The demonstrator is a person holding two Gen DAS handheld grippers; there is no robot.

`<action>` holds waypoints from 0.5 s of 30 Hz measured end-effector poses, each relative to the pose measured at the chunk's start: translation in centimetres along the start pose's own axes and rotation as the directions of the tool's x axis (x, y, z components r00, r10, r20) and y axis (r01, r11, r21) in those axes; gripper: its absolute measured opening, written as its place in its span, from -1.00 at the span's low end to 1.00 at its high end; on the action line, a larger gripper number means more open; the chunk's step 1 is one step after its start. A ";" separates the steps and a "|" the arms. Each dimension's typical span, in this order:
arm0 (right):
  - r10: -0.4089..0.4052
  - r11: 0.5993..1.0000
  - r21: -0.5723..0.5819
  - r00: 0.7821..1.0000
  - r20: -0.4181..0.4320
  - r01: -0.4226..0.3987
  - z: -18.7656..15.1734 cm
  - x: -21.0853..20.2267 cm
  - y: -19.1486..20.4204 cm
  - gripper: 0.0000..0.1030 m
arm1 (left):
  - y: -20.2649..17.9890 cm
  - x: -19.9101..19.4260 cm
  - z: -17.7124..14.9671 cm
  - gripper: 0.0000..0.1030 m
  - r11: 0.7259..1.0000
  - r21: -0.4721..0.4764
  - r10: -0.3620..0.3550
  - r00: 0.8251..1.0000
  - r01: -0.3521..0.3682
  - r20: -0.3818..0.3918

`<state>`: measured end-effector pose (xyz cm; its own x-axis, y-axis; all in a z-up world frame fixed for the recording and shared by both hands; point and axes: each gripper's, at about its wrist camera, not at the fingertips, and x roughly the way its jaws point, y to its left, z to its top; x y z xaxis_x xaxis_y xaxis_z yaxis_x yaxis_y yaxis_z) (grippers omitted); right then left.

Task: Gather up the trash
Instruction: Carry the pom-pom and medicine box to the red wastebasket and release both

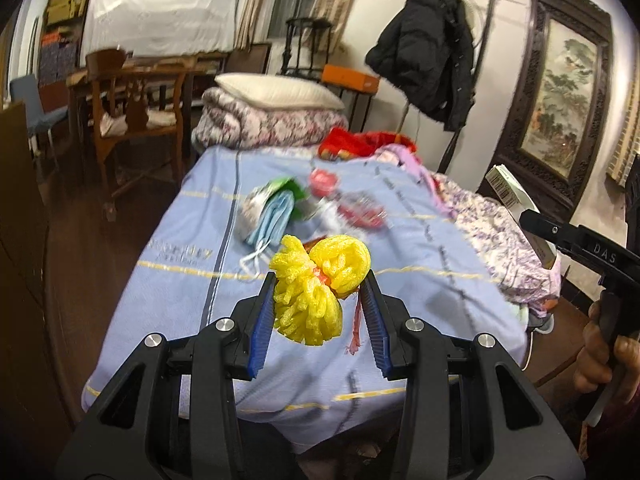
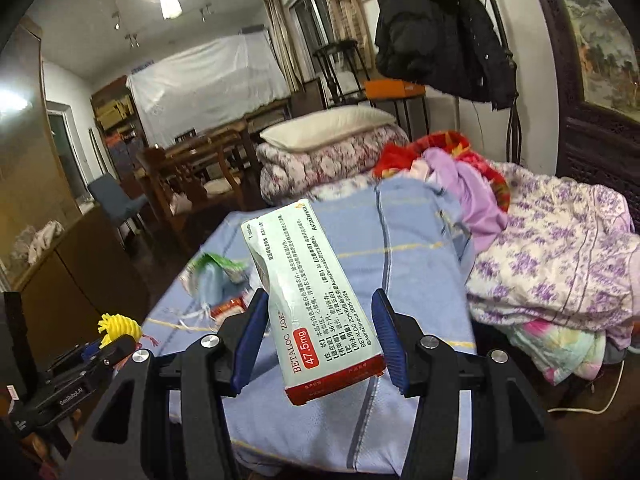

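Left hand-held gripper (image 1: pixel 320 280): its blue ribbed pads are clamped on a crumpled yellow foam-net fruit sleeve (image 1: pixel 316 284), lifted clear of the bed; a frayed red string (image 1: pixel 355 326) dangles under it
Right hand-held gripper (image 2: pixel 320 300): it carries a pale rectangular cardboard medicine box with a red end (image 2: pixel 316 296) tilted between its jaws, above the bed; the left pad lies against the box, but the right pad seems to stand just off it, so how firmly it is pinched is hard to judge
Done so far: two pieces of trash are off the light blue striped blanket covering the bed (image 1: pixel 168 248), one in each gripper
Left to do: near the middle of the blanket lie a light blue face mask with white loops (image 1: pixel 270 222), a green-and-white crumpled wrapper (image 1: pixel 286 190) and red-and-clear plastic wrappers (image 1: pixel 362 210); by my reckoning most of the job remains
Hidden or unclear: no bin or bag shows in either view; the wrappers are blurred, their count uncertain; the heap of floral purple-and-white bedding (image 2: pixel 556 248) may hide more; the far end of the bed is covered by a folded quilt with a cream pillow (image 1: pixel 276 92)
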<state>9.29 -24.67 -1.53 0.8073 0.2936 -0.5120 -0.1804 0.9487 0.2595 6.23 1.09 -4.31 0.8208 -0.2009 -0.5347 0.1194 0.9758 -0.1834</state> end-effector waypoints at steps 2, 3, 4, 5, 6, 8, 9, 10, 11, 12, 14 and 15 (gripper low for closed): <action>-0.005 1.000 -0.005 1.000 0.026 0.005 0.4 -2.0 -0.3 0.02 | -1.2 -1.3 0.4 -0.19 1.000 0.020 -0.016 1.000 0.015 0.025; -0.010 1.000 -0.006 0.999 0.042 0.010 0.4 -3.3 -0.7 0.02 | -1.7 -1.8 0.5 -0.19 0.999 0.029 -0.024 0.999 0.023 0.033; -0.014 1.000 -0.004 0.998 0.053 0.014 0.4 -4.2 -1.0 0.02 | -2.4 -2.4 0.7 -0.19 0.999 0.040 -0.035 0.999 0.034 0.041; -0.020 1.000 -0.001 0.998 0.066 0.021 0.3 -5.3 -1.4 0.02 | -3.1 -3.0 0.8 -0.19 0.998 0.050 -0.048 0.998 0.046 0.047; -0.026 1.000 0.004 0.997 0.076 0.026 0.1 -6.4 -1.9 0.02 | -3.7 -3.4 0.8 -0.19 0.997 0.058 -0.062 0.997 0.059 0.050; -0.040 0.999 0.012 0.995 0.087 0.039 -0.2 -8.3 -2.8 0.03 | -5.0 -4.3 1.0 -0.19 0.993 0.074 -0.099 0.994 0.095 0.052; -0.047 0.999 0.015 0.995 0.089 0.046 -0.4 -9.0 -3.3 0.03 | -5.7 -4.7 1.0 -0.19 0.990 0.082 -0.118 0.992 0.114 0.051; -0.057 0.998 0.021 0.994 0.091 0.055 -0.7 -10.0 -4.1 0.03 | -6.5 -5.0 1.0 -0.19 0.987 0.094 -0.137 0.989 0.132 0.050; -0.066 0.998 0.027 0.994 0.091 0.064 -1.0 -10.9 -4.8 0.03 | -7.3 -5.2 1.0 -0.19 0.984 0.104 -0.151 0.987 0.146 0.046; -0.076 0.997 0.034 0.993 0.090 0.074 -1.3 -11.7 -5.7 0.03 | -8.4 -5.5 0.9 -0.19 0.979 0.118 -0.170 0.985 0.165 0.038; -0.103 0.994 0.049 0.991 0.086 0.099 -2.0 -13.1 -7.4 0.03 | -10.2 -5.7 0.7 -0.19 0.971 0.140 -0.197 0.980 0.192 0.021; -0.113 0.992 0.057 0.990 0.082 0.108 -2.3 -13.5 -8.1 0.03 | -11.2 -5.7 0.6 -0.19 0.966 0.151 -0.214 0.977 0.210 0.009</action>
<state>-1.45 -36.09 1.39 0.8658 0.1742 -0.4691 -0.0598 0.9667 0.2488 0.56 -8.68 1.26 0.7811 -0.4040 -0.4760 0.3720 0.9135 -0.1648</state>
